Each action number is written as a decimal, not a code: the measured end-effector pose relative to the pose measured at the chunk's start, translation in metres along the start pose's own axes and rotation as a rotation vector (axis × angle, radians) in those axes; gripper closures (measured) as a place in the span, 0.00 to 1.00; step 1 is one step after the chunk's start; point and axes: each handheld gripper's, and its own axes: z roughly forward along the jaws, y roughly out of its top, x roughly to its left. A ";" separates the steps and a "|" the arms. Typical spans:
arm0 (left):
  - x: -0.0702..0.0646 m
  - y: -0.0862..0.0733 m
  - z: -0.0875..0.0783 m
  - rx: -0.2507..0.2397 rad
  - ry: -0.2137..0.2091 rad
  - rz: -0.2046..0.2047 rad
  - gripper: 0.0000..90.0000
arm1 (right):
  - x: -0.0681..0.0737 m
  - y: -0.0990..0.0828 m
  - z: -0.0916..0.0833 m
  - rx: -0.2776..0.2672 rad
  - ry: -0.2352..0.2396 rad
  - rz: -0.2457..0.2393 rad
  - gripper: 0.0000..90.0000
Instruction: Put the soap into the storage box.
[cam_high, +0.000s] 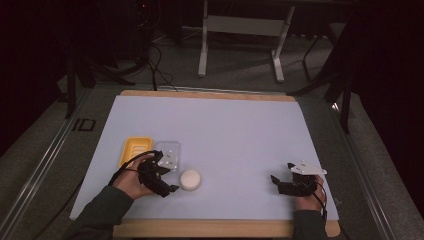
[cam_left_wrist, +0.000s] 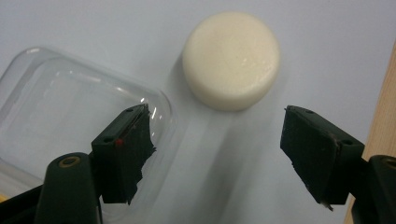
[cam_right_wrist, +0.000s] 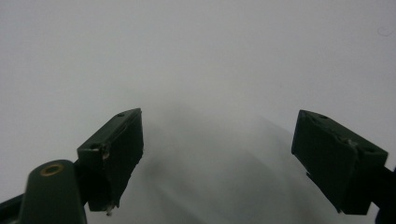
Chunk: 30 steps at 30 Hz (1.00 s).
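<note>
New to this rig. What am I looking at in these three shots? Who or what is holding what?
No robot here: a person holds a hand-operated two-jaw gripper in each hand. The high view looks down on the table from above the person's side; the left gripper is at its left, the right gripper at its right. The other two shots come from cameras riding on each gripper, looking along its black jaws.

On the pale mat lie a yellow tray, a clear lid beside it, and a round white soap.

Nothing is held. In the left gripper view the jaws stand open, the soap just ahead of them and the lid under one jaw. The right gripper is open over bare mat.
</note>
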 end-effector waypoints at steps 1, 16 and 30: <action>0.000 0.000 0.000 0.000 0.000 0.000 0.28 | 0.000 0.000 0.000 0.000 0.000 0.000 0.18; 0.002 0.018 0.010 0.051 -0.030 0.073 0.27 | 0.000 0.000 0.000 0.002 0.001 -0.001 0.18; 0.001 0.032 0.022 0.124 -0.039 0.111 0.23 | 0.000 0.000 0.000 0.003 0.002 -0.004 0.18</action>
